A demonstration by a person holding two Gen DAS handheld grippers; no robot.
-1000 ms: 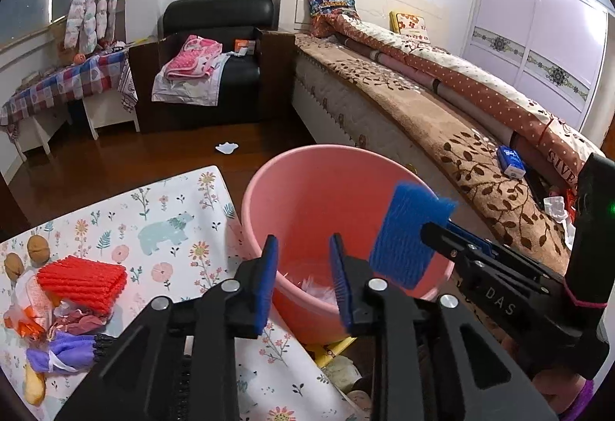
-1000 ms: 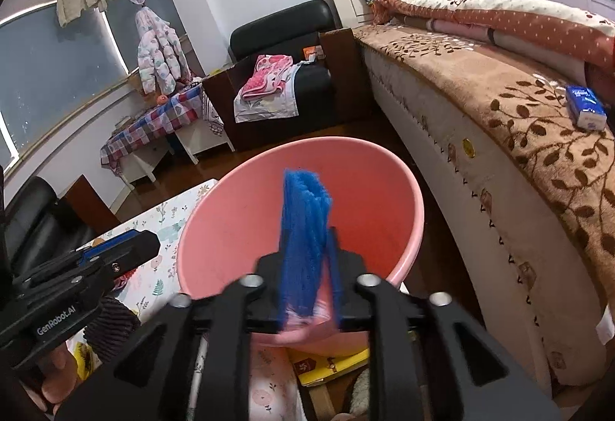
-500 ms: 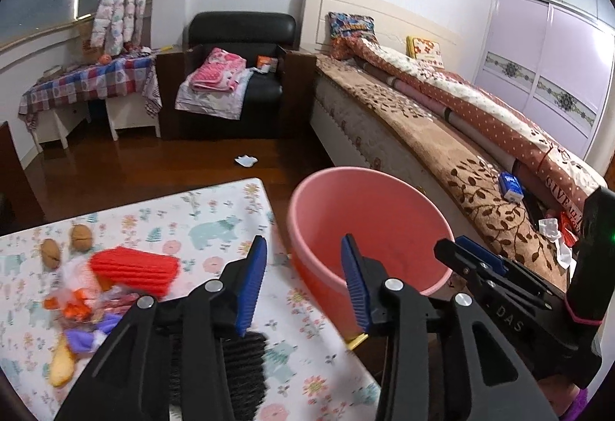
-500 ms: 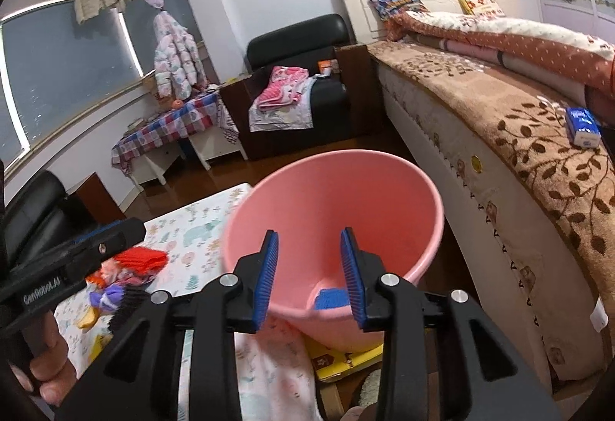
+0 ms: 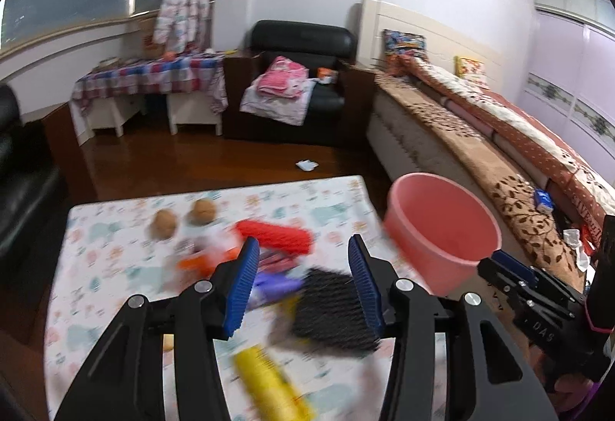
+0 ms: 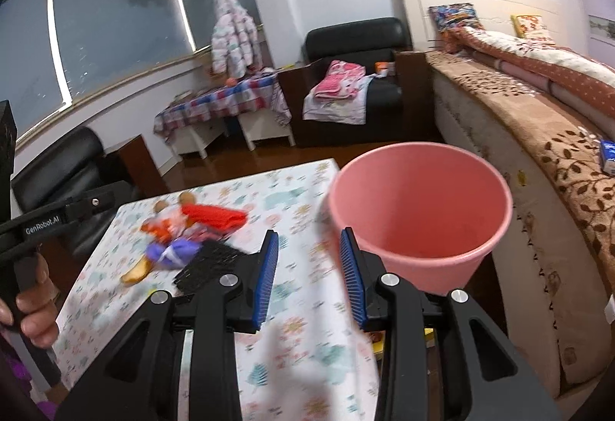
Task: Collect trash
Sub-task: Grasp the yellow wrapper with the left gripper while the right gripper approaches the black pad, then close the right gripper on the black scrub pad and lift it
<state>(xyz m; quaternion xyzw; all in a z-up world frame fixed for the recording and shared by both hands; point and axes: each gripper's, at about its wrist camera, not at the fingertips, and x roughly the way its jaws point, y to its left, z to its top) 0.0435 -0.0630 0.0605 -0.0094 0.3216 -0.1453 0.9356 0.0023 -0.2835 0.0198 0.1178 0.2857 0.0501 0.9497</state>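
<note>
A pink bucket (image 5: 442, 229) stands off the right edge of a table with a floral cloth (image 5: 115, 267); it also shows in the right wrist view (image 6: 419, 213). A heap of trash lies on the cloth: a red ribbed piece (image 5: 275, 234), a black mesh piece (image 5: 334, 309), a purple wrapper (image 5: 269, 284), a yellow piece (image 5: 269, 382), two brown nuts (image 5: 184, 215). My left gripper (image 5: 303, 282) is open and empty above the heap. My right gripper (image 6: 309, 277) is open and empty, near the bucket's left rim above the cloth (image 6: 307, 363).
A bed (image 5: 480, 152) runs along the right, close behind the bucket. A black armchair with clothes (image 5: 292, 94) and a checked side table (image 5: 150, 75) stand at the far wall. A white scrap (image 5: 306, 164) lies on the wood floor.
My right gripper opened and dropped the blue piece into the bucket, then drew back left. My left gripper swung left from the bucket to over the trash heap and opened wider.
</note>
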